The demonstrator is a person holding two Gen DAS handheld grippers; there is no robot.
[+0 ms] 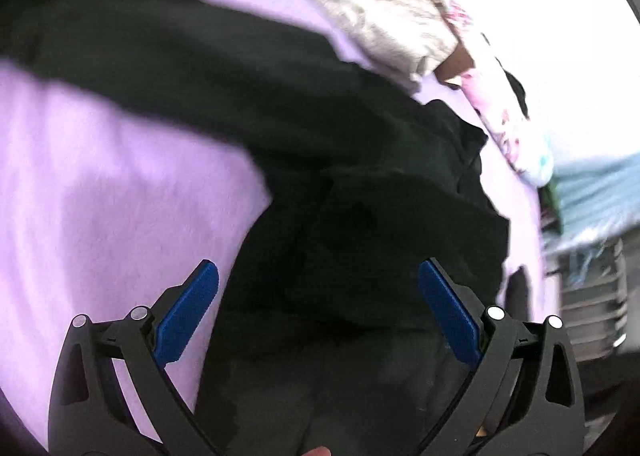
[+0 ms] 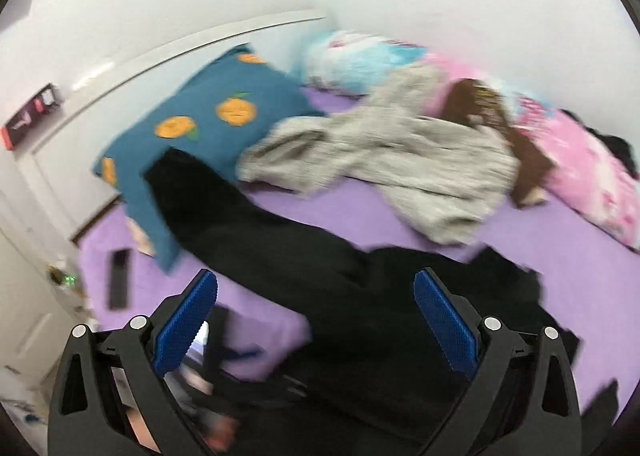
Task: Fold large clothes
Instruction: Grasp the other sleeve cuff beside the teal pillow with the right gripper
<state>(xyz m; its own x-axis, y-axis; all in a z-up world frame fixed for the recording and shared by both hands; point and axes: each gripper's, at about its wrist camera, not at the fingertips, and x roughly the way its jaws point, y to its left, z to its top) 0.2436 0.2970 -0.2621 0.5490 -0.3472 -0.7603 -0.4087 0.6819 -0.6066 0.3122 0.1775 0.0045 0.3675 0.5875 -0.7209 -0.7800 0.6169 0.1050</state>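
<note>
Sprawling across the purple bed sheet (image 2: pixel 360 208), the large black fabric garment (image 2: pixel 320 256) looks limp, light; both grippers' fingers (image 1: pixel 188 316) spread, released; grasp its edges.

Trousers (image 2: pixel 280 248) lie across the bed (image 2: pixel 360 212). Sweater (image 2: pixel 392 152) sits behind them, pillow (image 2: pixel 208 116) off to the left.

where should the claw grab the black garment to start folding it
Probably by the far end of the long black garment, the narrow part lying over the teal pillow. That end is thin, raised off the purple sheet and free of the grey garment. Come from the left side with the right claw, which is open; the left claw is open too.
</note>
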